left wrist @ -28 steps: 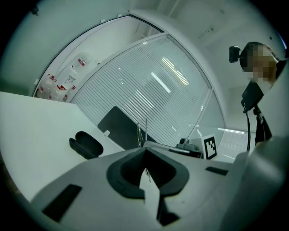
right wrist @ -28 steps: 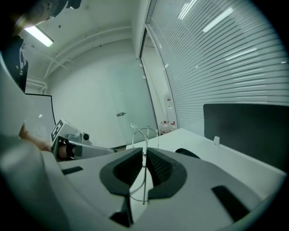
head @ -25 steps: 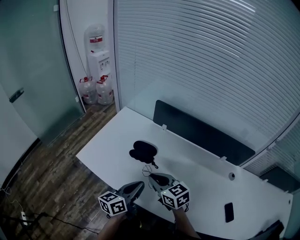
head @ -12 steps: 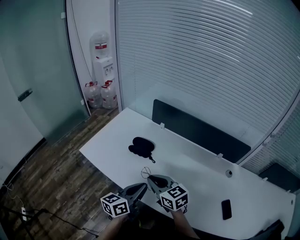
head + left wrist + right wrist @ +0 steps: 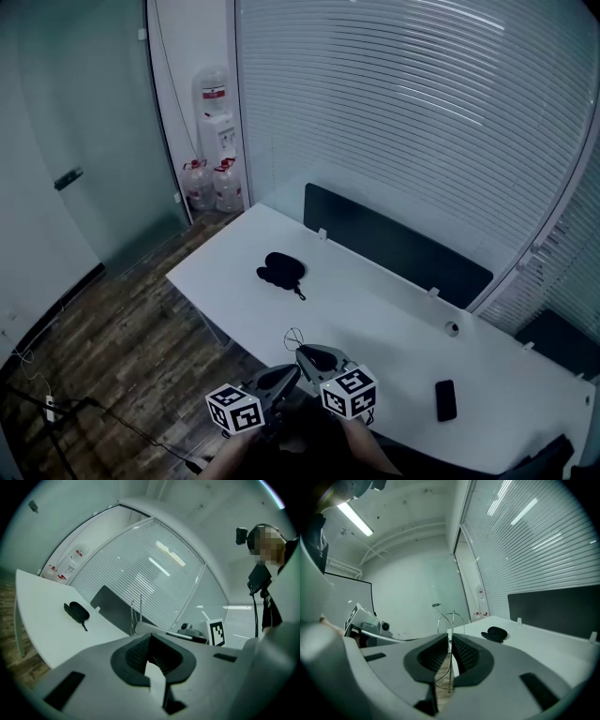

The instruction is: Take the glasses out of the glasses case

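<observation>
The black glasses case [image 5: 280,268] lies open on the white table [image 5: 375,328], near its far left end; it also shows in the left gripper view [image 5: 76,611] and the right gripper view [image 5: 495,633]. My right gripper [image 5: 302,352] is shut on thin wire-framed glasses [image 5: 294,337], held in the air at the table's near edge, well away from the case. The frame sticks up between the pads [image 5: 451,620]. My left gripper [image 5: 289,372] hovers beside it to the left, shut with nothing in it [image 5: 149,637].
A black phone [image 5: 444,400] lies on the table at the right. A dark partition panel [image 5: 394,246] runs along the table's far edge, with a small round fitting [image 5: 452,328] near it. A water dispenser [image 5: 217,122] and bottles stand in the corner.
Both grippers have drawn back from the case toward the table's near edge, and the glasses stay in the right gripper. The case now sits farther away in the head view.
</observation>
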Demonstrator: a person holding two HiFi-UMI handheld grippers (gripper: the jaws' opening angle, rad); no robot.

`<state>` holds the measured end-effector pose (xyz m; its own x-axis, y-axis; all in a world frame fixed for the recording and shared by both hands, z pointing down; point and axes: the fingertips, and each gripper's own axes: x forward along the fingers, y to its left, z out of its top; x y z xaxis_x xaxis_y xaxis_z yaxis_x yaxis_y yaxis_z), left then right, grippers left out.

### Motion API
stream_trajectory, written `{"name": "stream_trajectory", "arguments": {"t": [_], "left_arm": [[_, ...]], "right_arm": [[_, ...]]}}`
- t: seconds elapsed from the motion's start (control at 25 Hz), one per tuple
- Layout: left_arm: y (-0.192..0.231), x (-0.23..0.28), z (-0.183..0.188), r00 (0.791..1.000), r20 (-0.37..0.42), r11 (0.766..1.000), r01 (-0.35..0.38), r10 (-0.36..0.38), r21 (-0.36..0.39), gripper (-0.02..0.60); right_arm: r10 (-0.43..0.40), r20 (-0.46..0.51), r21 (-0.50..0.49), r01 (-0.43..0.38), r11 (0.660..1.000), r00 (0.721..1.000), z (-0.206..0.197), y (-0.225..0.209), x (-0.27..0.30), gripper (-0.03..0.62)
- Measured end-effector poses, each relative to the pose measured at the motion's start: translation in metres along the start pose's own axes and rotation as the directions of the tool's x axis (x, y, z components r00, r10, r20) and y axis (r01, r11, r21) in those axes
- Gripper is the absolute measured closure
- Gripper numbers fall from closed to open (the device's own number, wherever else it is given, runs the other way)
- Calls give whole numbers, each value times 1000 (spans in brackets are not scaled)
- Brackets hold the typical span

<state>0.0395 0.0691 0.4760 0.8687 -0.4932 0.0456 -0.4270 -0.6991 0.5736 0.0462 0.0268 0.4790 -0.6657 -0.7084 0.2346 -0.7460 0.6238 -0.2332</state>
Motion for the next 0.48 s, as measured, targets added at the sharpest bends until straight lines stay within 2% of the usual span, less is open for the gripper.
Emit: {"name": "stream_trajectory", "arguments": {"t": [0.2, 0.48], "left_arm": [[-25, -11, -22, 1000, -2, 1000, -15, 15, 5, 571], [-50, -27, -30, 1000, -3, 999, -28, 29, 31, 571]], "right_arm": [[14, 8, 18, -14, 1000, 1000, -14, 17, -26, 557], [13, 41, 39, -15, 999, 999, -15, 38, -48, 557]]}}
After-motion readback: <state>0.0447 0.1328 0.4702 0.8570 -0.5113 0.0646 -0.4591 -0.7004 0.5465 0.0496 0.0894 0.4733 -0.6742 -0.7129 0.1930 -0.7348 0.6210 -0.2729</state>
